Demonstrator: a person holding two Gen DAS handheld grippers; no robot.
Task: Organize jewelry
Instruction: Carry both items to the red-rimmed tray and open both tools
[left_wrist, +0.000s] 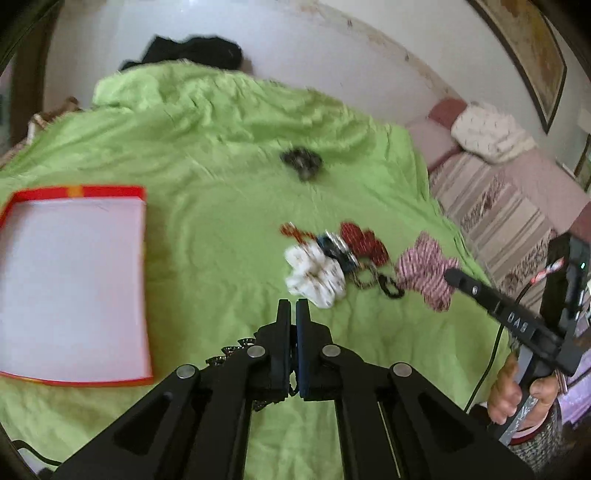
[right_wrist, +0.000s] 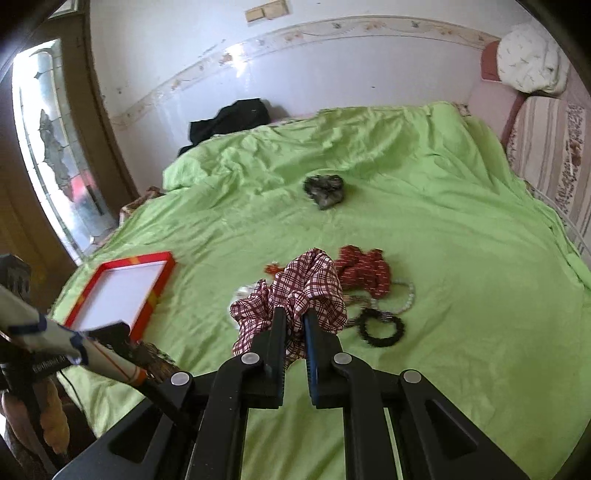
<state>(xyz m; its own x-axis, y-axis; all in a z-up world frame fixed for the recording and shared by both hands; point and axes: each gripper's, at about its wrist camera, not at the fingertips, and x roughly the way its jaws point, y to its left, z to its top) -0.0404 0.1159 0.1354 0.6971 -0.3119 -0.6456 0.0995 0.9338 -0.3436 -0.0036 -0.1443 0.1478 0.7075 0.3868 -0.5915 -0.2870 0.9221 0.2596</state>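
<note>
**Both claws loaded over green bedspread**

Red box (left_wrist: 74, 284) lies left. Left gripper (left_wrist: 293, 308) pinched tight on a black lacy band (left_wrist: 236, 349), seen only in its own view. Right gripper (right_wrist: 295, 317) clamps the checked scrunchie (right_wrist: 306, 284); right view alone shows a black bracelet (right_wrist: 382, 328) beside it.

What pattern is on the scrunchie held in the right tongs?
Dark red and white plaid scrunchie, clearest in the right wrist view.

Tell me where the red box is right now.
The red box lies open on the green bedsheet, at the left in both wrist views, apart from the pile of scrunchies to its right; in the right wrist view it sits left of the checked scrunchie.
</note>
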